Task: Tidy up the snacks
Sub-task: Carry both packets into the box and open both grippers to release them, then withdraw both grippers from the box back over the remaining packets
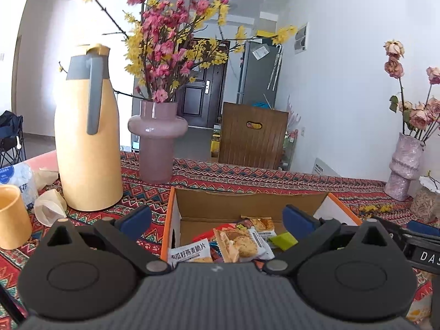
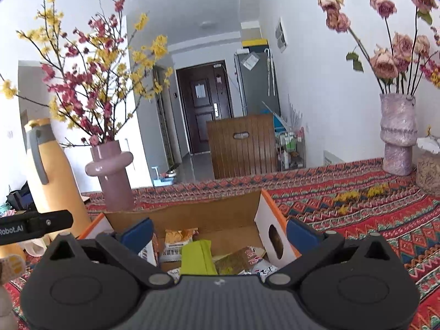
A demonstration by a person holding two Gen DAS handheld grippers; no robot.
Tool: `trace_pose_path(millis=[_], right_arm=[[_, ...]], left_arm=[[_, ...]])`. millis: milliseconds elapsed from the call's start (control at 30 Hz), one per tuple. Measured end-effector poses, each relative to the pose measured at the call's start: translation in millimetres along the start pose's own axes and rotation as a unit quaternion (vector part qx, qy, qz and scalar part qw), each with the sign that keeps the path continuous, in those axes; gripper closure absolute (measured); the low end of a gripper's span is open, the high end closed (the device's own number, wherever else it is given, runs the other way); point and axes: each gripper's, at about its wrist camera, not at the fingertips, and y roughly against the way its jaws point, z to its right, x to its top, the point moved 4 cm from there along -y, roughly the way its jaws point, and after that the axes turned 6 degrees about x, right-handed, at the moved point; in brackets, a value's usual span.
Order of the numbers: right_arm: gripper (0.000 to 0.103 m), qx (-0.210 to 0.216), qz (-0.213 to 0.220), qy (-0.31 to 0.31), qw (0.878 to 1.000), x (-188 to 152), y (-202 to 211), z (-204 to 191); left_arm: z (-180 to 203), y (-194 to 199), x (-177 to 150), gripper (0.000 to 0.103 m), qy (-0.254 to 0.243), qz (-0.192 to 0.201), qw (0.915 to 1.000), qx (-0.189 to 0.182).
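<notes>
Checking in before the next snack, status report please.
Left gripper and right gripper: jaws open, empty. Snack packets lie in the cardboard box. Nothing blocking the box opening.

bright daylight from left, glare behind jug (image 1: 88, 137), fisheye-bent edges, dark corners.

Colours and patterns on the snack table

Red, orange and blue geometric woven tablecloth (image 1: 247, 176); brown open cardboard box with orange-and-white outer walls (image 1: 192, 206); lime-green flat packet (image 2: 196, 255); pale yellow tall thermos jug with grey handle (image 1: 88, 137); glossy mauve vase (image 1: 156, 140); speckled pink textured vase (image 2: 396, 134).
</notes>
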Motion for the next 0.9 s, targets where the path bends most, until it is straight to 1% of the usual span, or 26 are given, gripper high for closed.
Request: trace_pose_path(millis=[100, 267, 500, 600, 700, 900], right_arm=[[0.000, 0.006, 0.001, 0.005, 1.000, 0, 12, -2], [0.000, 0.014, -0.007, 0.019, 1.000, -8, 30, -7], [0.000, 0.004, -0.028, 0.007, 1.000, -31, 56, 4], [0.000, -0.005, -0.043, 0.003, 0.999, -44, 62, 12], [0.000, -0.014, -0.057, -0.006, 0.998, -55, 66, 20], [0.000, -0.021, -0.077, -0.032, 0.996, -77, 64, 36]], left_arm=[[3, 10, 0, 0.000, -0.008, -0.011, 0.9999, -0.008], [0, 26, -6, 0.000, -0.017, -0.016, 0.9996, -0.016], [-18, 40, -28, 0.000, -0.030, -0.032, 0.9990, -0.006], [-27, 38, -43, 0.000, -0.037, -0.052, 0.9980, 0.007], [-36, 36, -57, 0.000, -0.035, -0.071, 0.9968, 0.011], [-48, 20, -81, 0.000, -0.028, -0.087, 0.9957, 0.016]])
